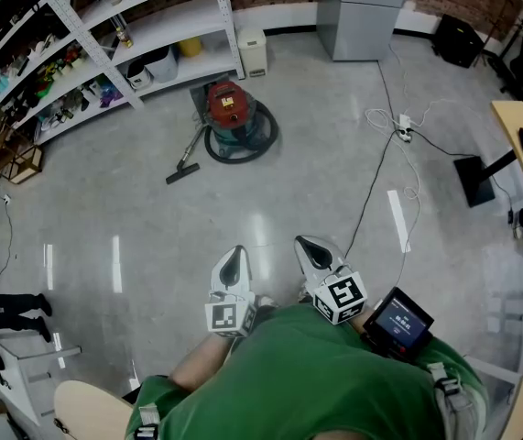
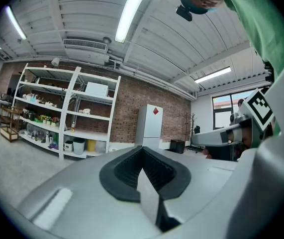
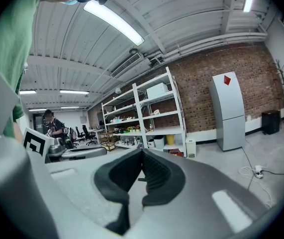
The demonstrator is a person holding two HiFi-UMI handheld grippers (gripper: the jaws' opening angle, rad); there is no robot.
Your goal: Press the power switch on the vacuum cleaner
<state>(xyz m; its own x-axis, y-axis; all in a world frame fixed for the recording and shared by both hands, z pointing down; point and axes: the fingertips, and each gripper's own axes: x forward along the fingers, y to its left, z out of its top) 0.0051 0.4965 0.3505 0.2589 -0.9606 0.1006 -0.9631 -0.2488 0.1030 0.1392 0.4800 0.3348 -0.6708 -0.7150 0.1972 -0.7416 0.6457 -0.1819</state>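
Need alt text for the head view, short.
Red vacuum sits on the floor by the shelves, well ahead of the person. Left gripper and right gripper are shut and empty, close to the green shirt.

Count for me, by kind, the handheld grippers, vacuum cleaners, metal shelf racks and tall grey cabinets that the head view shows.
Handheld two-jaw grippers: 2 (left gripper, right gripper)
Red and green canister vacuum cleaner: 1
White metal shelf rack: 1
Tall grey cabinet: 1
Total: 5
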